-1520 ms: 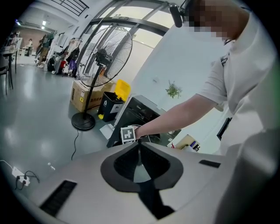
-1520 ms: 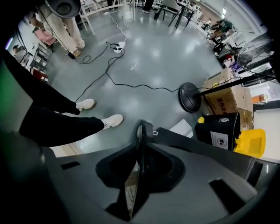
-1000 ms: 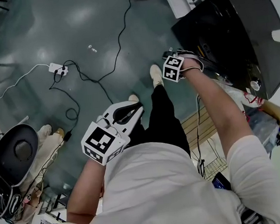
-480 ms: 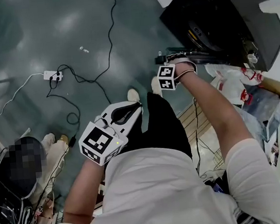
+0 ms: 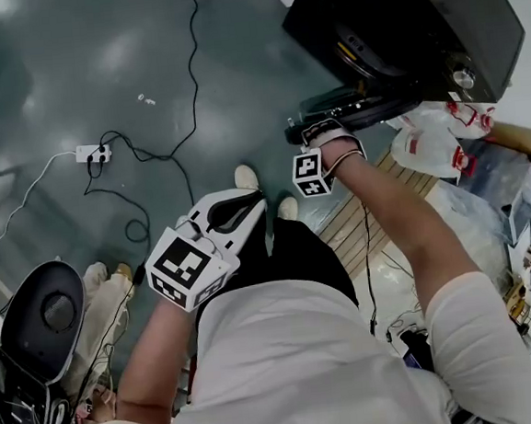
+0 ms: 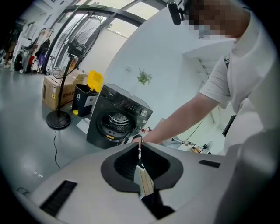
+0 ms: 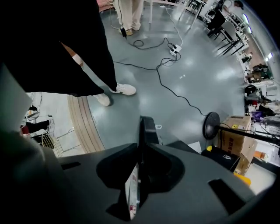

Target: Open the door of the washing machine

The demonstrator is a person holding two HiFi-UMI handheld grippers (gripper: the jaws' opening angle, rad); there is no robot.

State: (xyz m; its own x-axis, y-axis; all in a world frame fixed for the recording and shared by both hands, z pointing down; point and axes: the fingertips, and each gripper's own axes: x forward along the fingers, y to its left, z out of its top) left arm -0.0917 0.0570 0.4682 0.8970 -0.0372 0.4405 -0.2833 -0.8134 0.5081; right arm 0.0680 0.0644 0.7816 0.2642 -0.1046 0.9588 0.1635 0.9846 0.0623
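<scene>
The dark washing machine (image 5: 415, 18) stands at the upper right of the head view, and its round drum (image 6: 114, 122) shows uncovered in the left gripper view. Its door (image 5: 358, 106) hangs swung out from the front. My right gripper (image 5: 303, 129) points steeply down and is shut on the door's free edge (image 7: 146, 127), a thin dark panel that runs between the jaws. My left gripper (image 5: 247, 206) hovers over the person's legs, away from the machine. Its jaws (image 6: 139, 145) are shut with nothing between them.
Black cables and a white power strip (image 5: 92, 154) lie on the grey floor at left. Plastic bags (image 5: 435, 141) and a wooden pallet (image 5: 341, 232) sit to the right of the machine. A fan's round base (image 7: 213, 124) and a cardboard box (image 7: 232, 140) stand beyond it.
The right gripper has moved left and toward the person, keeping its hold on the door, which has swung farther out. The left gripper has drifted slightly.
</scene>
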